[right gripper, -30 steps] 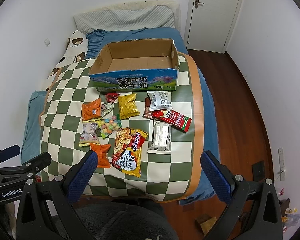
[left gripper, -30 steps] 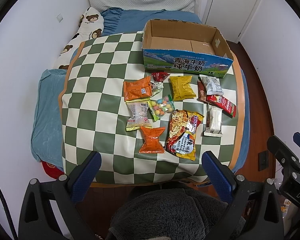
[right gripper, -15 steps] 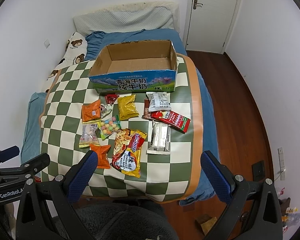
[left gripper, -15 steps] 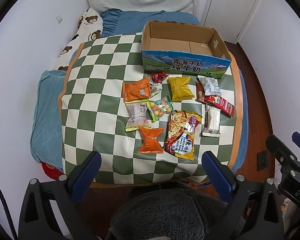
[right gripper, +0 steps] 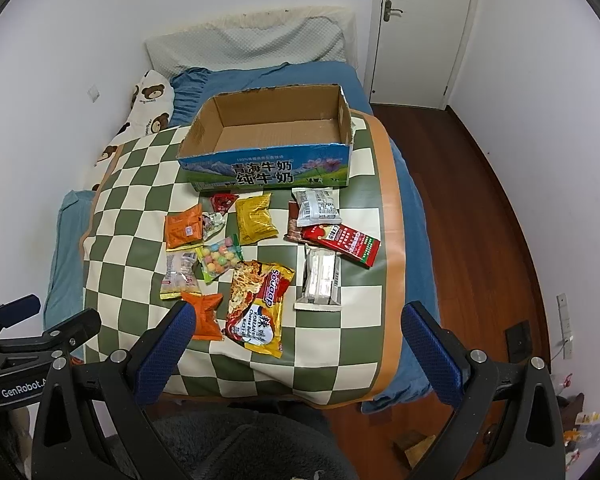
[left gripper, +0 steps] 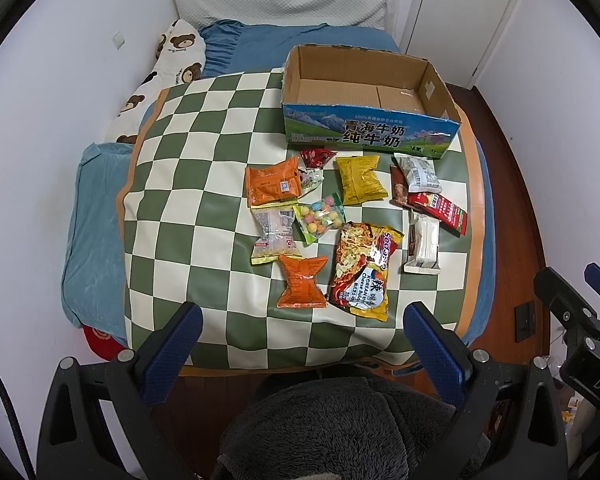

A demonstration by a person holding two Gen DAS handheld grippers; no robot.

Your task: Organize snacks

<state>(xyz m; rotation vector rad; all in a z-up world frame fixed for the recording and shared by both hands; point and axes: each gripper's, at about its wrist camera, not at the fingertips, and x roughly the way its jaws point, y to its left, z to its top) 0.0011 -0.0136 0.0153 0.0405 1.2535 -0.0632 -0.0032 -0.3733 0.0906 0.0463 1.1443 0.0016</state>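
Observation:
An open cardboard milk box (left gripper: 370, 108) (right gripper: 272, 148) stands empty at the far side of a green-and-cream checkered mat (left gripper: 188, 184) (right gripper: 140, 200). Several snack packs lie in front of it: an orange pack (left gripper: 273, 186), a yellow bag (left gripper: 360, 180), a candy bag (left gripper: 320, 218), a noodle pack (left gripper: 364, 268) (right gripper: 258, 306), a small orange bag (left gripper: 302, 286), a red box (right gripper: 342, 242), a white wafer pack (right gripper: 320, 278). My left gripper (left gripper: 302, 334) and right gripper (right gripper: 296, 332) hang open and empty near the mat's front edge.
The mat lies on a bed with blue bedding (left gripper: 96, 216), a grey pillow (right gripper: 248, 44) and a bear-print pillow (left gripper: 172, 60). White walls flank the left, a door (right gripper: 416, 28) and wooden floor (right gripper: 480, 216) lie right. Grey fleece (left gripper: 340, 428) is below me.
Both grippers have drawn slightly closer to the mat; the snacks and box sit a little lower and larger. Nothing on the mat has moved.

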